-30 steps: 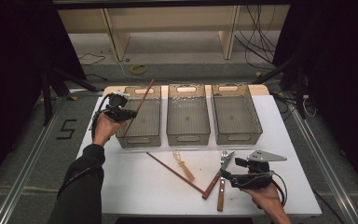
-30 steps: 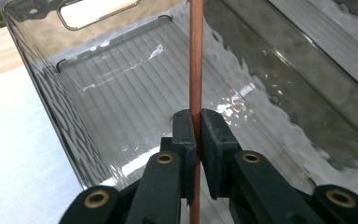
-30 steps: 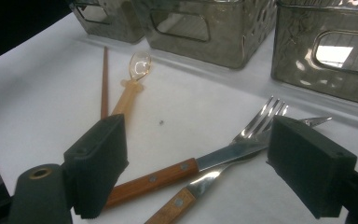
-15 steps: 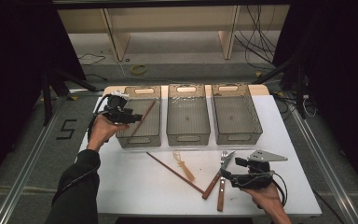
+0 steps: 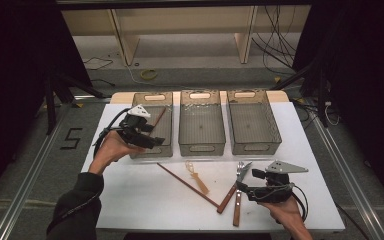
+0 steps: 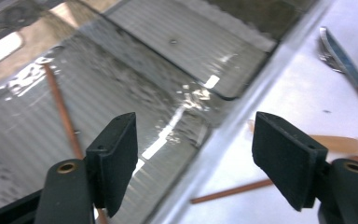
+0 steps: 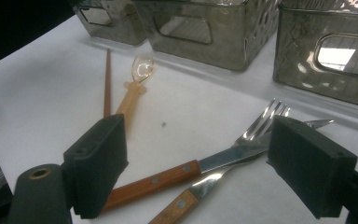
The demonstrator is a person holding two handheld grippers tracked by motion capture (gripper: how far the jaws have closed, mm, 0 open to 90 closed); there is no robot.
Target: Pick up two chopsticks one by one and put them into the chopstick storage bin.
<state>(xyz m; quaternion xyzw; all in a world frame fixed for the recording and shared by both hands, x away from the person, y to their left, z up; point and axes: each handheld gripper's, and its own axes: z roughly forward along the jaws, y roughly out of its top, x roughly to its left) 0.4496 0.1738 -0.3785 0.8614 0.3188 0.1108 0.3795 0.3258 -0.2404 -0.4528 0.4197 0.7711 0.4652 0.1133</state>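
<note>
White table (image 5: 130, 200): left gripper (image 5: 156, 141) jaws have just been opening, nothing between them, one chopstick (image 6: 60, 109) dropped into the left bin (image 5: 166, 148) below-left; second chopstick (image 5: 187, 185) next; right gripper (image 5: 242, 187) wide, empty.

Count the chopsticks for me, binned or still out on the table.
2. One chopstick leans inside the left bin; the other chopstick lies on the table beside the plastic spoon. Nothing seems to hide more.

Middle bin (image 5: 202, 125) and right bin (image 5: 253, 121) side by side; yellow cable coil (image 5: 149, 74) on floor beyond table.
</note>
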